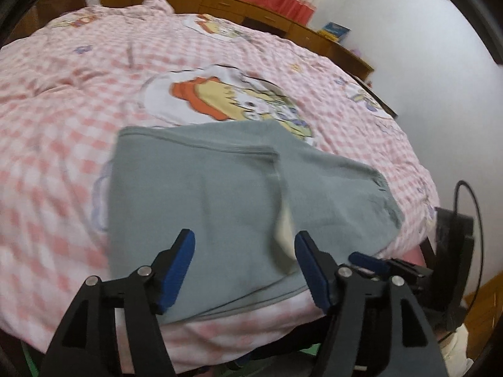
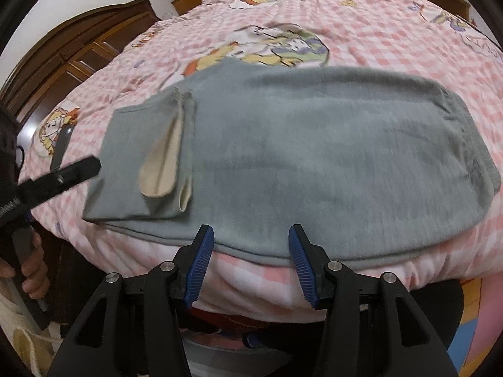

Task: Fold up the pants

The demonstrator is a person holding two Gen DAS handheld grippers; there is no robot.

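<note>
On the bed (image 2: 361,31), one pair of grey pants (image 2: 298,157) is lying flat along the near edge, spread over a pink-and-white checked cover (image 1: 63,125) printed with cartoon figures. Two grippers are showing, one in each view, each with two blue-padded fingers.

From the right wrist view, the pants are reading as a long, thick, several-layered band running left to right, with a ribbed waistband bunching at the right end. At the left end, one flap is folded back over the rest, and one cream-coloured pocket lining (image 2: 162,163) is sticking out on top of it, turned inside out. The fabric is looking soft and fleecy, with stitched seams along the edges.

The left gripper (image 1: 245,267) is hovering over the near edge of the folded pants, its jaws standing wide apart with cloth and the pale pocket lining lying beneath the gap; nothing is being pinched. The right gripper (image 2: 251,264) is hanging just off the bed's near edge, its jaws parted about halfway and gripping nothing, the tips reaching just over the pants' hem.

At the left of the right wrist view, one hand (image 2: 33,270) is wrapping around a gripper handle.
</note>
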